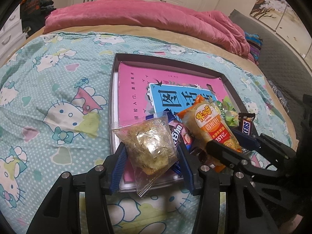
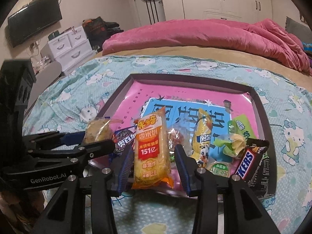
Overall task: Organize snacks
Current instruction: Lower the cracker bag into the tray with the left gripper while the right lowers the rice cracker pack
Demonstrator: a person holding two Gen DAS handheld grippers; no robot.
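Note:
A shallow dark-rimmed box (image 1: 115,81) (image 2: 259,105) with a pink and blue book in it lies on the bed. Several snacks lie at its near end. My left gripper (image 1: 151,152) stands with its fingers on both sides of a clear packet of crumbly golden pastry (image 1: 150,146) (image 2: 96,129). My right gripper (image 2: 153,161) stands with its fingers on both sides of an orange rice-cracker packet (image 2: 151,152) (image 1: 212,124). Small gaps show between pads and packets. A Snickers bar (image 2: 247,163) (image 1: 245,125), a yellow packet (image 2: 201,138) and green candies (image 2: 233,142) lie to the right.
The box rests on a Hello Kitty sheet (image 1: 58,97) (image 2: 288,136). A rolled pink blanket (image 1: 136,15) (image 2: 204,37) lies at the far side. White drawers (image 2: 68,46) and a wall TV (image 2: 33,19) stand left of the bed.

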